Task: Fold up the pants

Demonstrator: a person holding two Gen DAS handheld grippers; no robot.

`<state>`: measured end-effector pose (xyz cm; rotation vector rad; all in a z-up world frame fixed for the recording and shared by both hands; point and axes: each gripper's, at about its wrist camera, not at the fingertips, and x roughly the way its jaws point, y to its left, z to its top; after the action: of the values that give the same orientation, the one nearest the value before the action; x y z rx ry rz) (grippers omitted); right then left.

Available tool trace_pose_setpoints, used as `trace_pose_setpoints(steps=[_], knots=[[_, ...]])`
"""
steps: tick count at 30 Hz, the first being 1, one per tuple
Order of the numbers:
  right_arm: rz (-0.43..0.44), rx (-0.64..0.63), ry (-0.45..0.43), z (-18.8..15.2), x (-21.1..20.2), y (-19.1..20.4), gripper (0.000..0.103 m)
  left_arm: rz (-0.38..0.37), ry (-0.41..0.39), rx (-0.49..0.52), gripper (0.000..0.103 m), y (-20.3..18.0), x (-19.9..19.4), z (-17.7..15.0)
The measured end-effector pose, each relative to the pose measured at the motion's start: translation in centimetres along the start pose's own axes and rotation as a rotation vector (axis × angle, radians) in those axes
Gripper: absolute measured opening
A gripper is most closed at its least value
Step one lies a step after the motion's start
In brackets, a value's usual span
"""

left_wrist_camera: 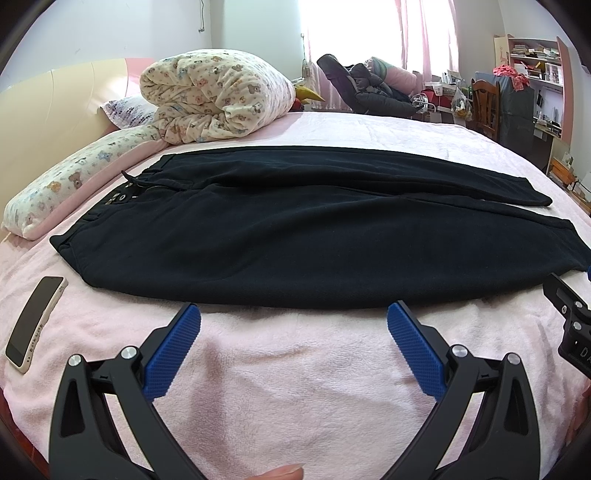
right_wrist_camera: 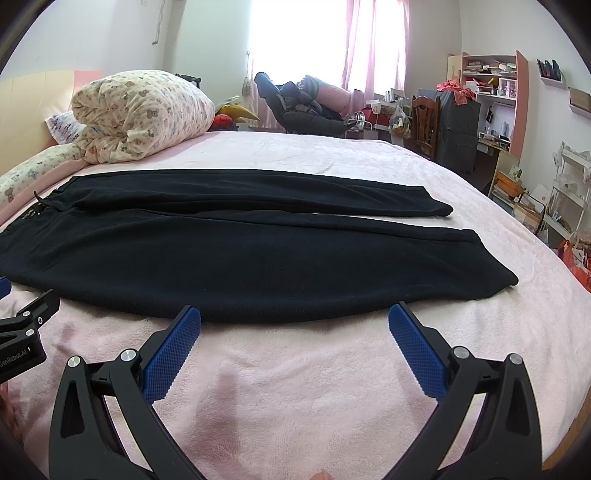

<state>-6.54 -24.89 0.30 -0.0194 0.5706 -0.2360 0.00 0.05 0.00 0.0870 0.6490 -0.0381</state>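
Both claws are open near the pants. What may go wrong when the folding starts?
1. The left claw and right claw are over the pink blanket, so they may pinch it together with the black pants.
2. The phone lies near the waistband and may get knocked.

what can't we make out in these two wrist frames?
- Pants: the near leg's cuff is cut off by the right edge in the left wrist view; the waistband is cut off at the left edge in the right wrist view.
- Phone: screen dark, side lettering too small to read; outside the right wrist view.
- Bookshelf: contents too small.
- Window: overexposed.
- Both open grippers: bases cut off by the bottom edge.
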Motion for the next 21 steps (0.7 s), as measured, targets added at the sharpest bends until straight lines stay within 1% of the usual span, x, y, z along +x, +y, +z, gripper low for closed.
trace_pose_setpoints(steps=[3,7,11,13,15,16,19,21], knots=[[0.027,0.034,-0.025,0.1,-0.8,-0.8,0.102,-0.011,0.006,-0.003,0.101,0.0,0.2,0.1],[0.068,0.09,-0.09,1.7,-2.1,-2.5,0.102,-0.04,-0.004,-0.019,0.101,0.6,-0.2,0.6],[0.19,0.176,-0.123,3.9,-2.1,-5.6,0.102,-0.075,-0.049,-0.046,0.101,0.5,-0.8,1.6],[0.264,0.194,-0.126,5.4,-1.7,-7.1,0.102,-0.078,-0.071,-0.043,0.101,0.4,-1.0,2.3],[0.311,0.197,-0.121,7.2,-1.1,-7.7,0.102,-0.084,-0.104,-0.032,0.101,-0.1,-1.2,3.3],[0.322,0.199,-0.125,8.2,-0.8,-8.3,0.102,-0.091,-0.117,-0.03,0.101,-0.3,-1.2,3.7],[0.313,0.186,-0.136,10.5,0.1,-9.5,0.102,-0.12,-0.148,-0.032,0.101,-1.0,-0.6,5.4],[0.301,0.149,-0.093,12.9,1.5,-10.2,0.102,-0.152,-0.146,-0.04,0.101,-1.7,0.4,6.6]])
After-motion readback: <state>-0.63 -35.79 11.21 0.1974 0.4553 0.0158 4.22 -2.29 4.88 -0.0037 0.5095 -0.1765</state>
